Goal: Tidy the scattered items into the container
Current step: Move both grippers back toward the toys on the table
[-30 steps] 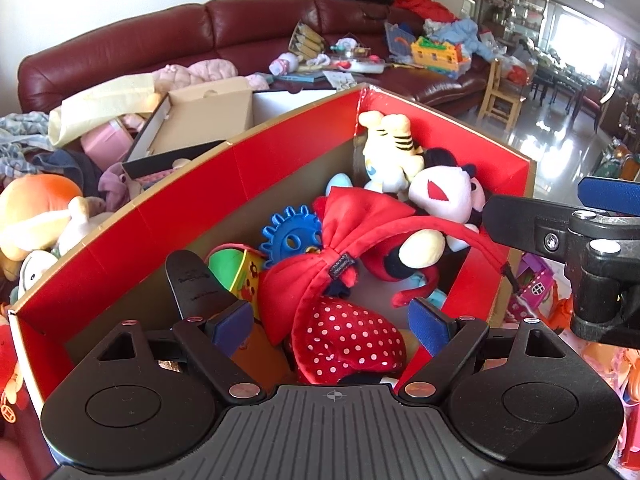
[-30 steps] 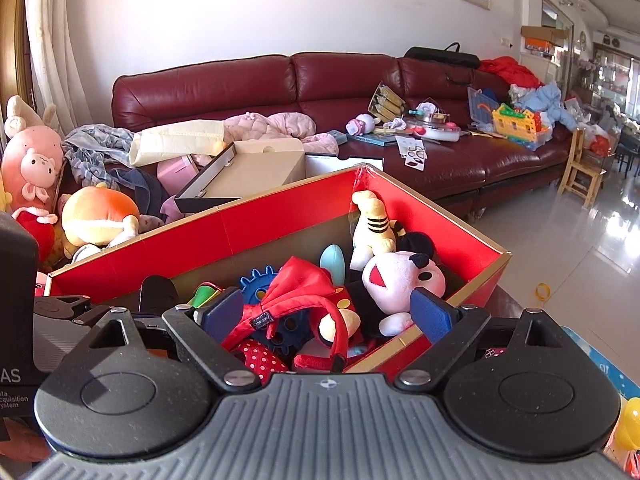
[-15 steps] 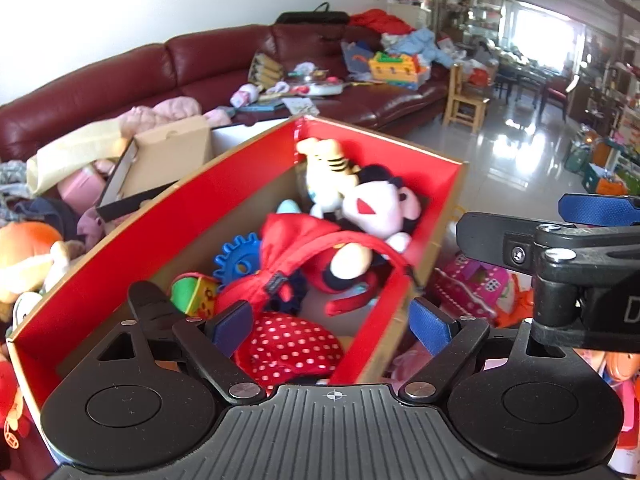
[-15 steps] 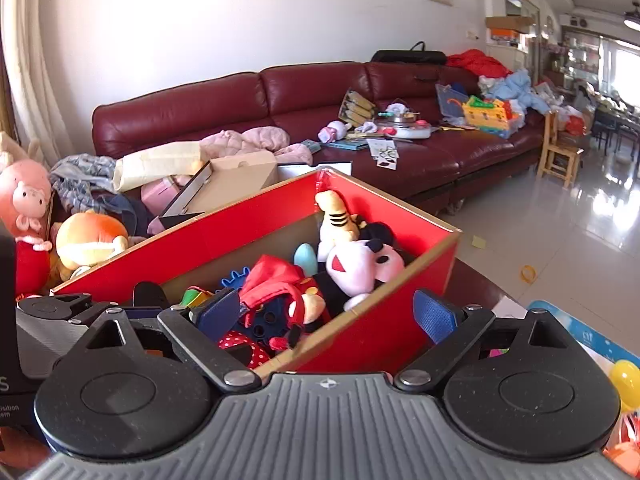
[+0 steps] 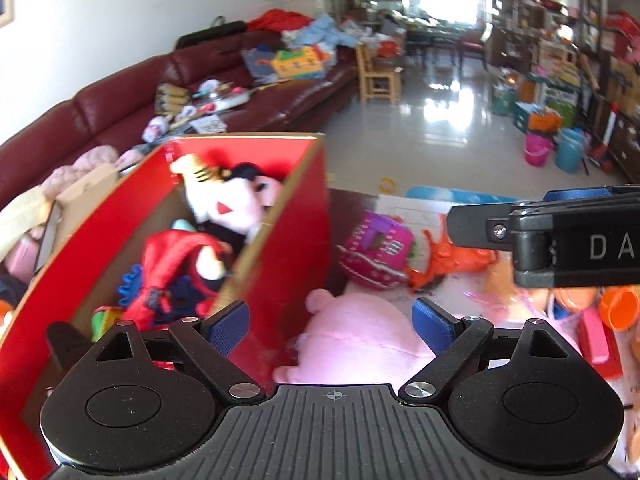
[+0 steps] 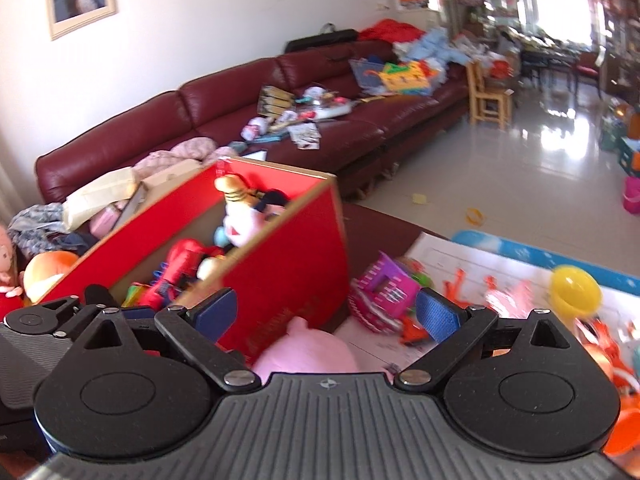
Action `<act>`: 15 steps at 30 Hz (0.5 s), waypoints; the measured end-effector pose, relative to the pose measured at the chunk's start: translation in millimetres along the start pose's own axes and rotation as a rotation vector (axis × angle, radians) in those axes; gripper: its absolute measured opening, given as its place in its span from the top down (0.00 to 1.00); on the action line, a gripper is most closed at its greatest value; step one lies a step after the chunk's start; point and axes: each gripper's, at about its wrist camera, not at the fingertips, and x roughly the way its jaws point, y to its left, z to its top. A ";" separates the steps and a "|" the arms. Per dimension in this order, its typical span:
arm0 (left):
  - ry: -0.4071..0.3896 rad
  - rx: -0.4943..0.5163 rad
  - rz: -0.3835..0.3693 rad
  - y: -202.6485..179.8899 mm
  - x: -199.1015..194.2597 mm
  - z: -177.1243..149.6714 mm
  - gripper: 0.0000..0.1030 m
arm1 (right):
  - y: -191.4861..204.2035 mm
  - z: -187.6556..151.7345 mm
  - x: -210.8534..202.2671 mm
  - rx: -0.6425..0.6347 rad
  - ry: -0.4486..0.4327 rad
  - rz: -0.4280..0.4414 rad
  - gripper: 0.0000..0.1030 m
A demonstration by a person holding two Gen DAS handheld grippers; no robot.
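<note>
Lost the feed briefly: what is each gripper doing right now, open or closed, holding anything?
Left gripper: open, nothing between its fingers, above the soft pink plush toy.
Right gripper: open, holding nothing.

A big red box [image 5: 296, 216] is filled with soft toys. A pink plush toy [image 5: 352, 340] and a purple toy house [image 5: 376, 248] are seen lying just beside it.

Pink plush [image 5: 356, 344] half hidden behind left tool body; scattered toys [image 6: 512, 292] motion-blurred, edge-cropped.
</note>
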 end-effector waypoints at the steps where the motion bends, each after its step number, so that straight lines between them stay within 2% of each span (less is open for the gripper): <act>1: 0.006 0.018 -0.015 -7.8 3.4 -1.6 0.08 | -11.7 -5.1 -2.4 0.021 0.006 -0.020 0.06; 4: 0.035 0.065 -0.066 -30.2 15.0 -7.4 0.08 | -50.8 -23.5 -9.2 0.092 0.032 -0.091 0.06; 8: 0.074 0.113 -0.128 -56.5 30.9 -14.9 0.08 | -104.0 -51.1 -16.0 0.178 0.092 -0.240 0.06; 11: 0.095 0.150 -0.166 -76.8 41.7 -20.3 0.08 | -147.0 -73.2 -27.0 0.310 0.116 -0.317 0.06; 15: 0.117 0.190 -0.212 -99.9 53.0 -27.7 0.08 | -184.6 -100.0 -41.7 0.445 0.127 -0.396 0.06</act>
